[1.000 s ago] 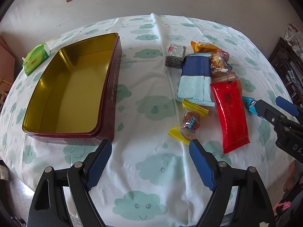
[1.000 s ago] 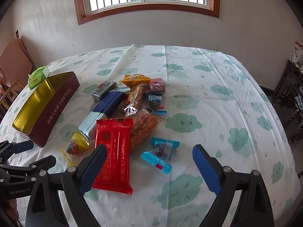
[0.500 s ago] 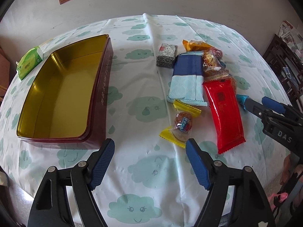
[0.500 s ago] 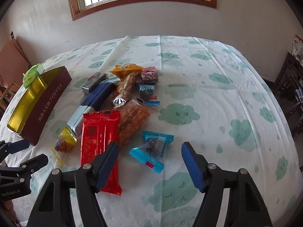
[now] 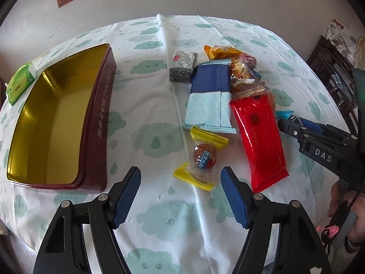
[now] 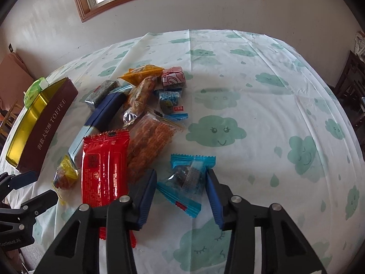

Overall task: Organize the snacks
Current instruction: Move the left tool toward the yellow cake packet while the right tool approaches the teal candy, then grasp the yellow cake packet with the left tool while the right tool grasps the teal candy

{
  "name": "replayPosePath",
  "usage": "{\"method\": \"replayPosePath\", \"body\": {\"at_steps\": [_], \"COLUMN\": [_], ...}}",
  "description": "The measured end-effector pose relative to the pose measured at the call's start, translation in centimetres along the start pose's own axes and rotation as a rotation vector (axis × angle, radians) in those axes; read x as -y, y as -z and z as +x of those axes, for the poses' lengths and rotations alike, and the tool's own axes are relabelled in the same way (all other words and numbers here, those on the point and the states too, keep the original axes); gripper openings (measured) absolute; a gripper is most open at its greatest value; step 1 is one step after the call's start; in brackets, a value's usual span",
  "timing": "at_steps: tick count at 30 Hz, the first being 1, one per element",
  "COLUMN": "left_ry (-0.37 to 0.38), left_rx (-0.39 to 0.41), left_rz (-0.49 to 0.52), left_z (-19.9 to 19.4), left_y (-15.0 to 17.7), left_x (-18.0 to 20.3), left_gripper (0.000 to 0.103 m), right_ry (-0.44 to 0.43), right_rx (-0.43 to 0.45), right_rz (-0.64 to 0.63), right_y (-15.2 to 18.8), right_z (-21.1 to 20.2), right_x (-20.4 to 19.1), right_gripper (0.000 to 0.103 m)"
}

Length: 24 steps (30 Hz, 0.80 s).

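My right fingers [image 6: 182, 178], ribbed blue pads, are closing around the crinkly blue-wrapped candy [image 6: 188, 178] low centre; the right pad looks to touch the wrapper, the left pad stands just clear, no firm clench yet. My left fingers [image 5: 180, 182] are narrowing over bare cloud-print cloth, nothing between them, the yellow-ended candy [image 5: 203, 157] just beyond. The glossy red packet [image 6: 103, 166] is partly hidden behind my pad. The gold-lined toffee tin [image 5: 54, 118], left of frame, lies open. Worktop [image 6: 262, 91] is free at right.
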<state>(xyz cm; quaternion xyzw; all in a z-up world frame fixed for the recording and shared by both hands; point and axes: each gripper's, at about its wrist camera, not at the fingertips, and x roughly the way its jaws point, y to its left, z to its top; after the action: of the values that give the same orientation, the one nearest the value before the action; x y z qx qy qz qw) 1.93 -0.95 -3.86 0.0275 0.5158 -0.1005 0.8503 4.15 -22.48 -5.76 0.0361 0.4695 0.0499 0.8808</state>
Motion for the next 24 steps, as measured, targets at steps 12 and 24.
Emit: {"method": "replayPosePath", "body": {"at_steps": [12,24], "left_ry": [0.033,0.049], "left_rx": [-0.041,-0.059], "left_rz": [0.028,0.001], "left_z": [1.7,2.4], "left_y": [-1.3,-1.8], "left_x": [0.8,0.5], "left_gripper": [0.049,0.022], "right_ry": [-0.015,-0.028], "right_rx": [0.016,0.011], "right_rz": [0.017,0.012], "right_y": [-0.5,-0.3], "right_z": [0.2,0.1], "right_x": [1.0,0.9], "right_gripper": [0.039,0.039]}}
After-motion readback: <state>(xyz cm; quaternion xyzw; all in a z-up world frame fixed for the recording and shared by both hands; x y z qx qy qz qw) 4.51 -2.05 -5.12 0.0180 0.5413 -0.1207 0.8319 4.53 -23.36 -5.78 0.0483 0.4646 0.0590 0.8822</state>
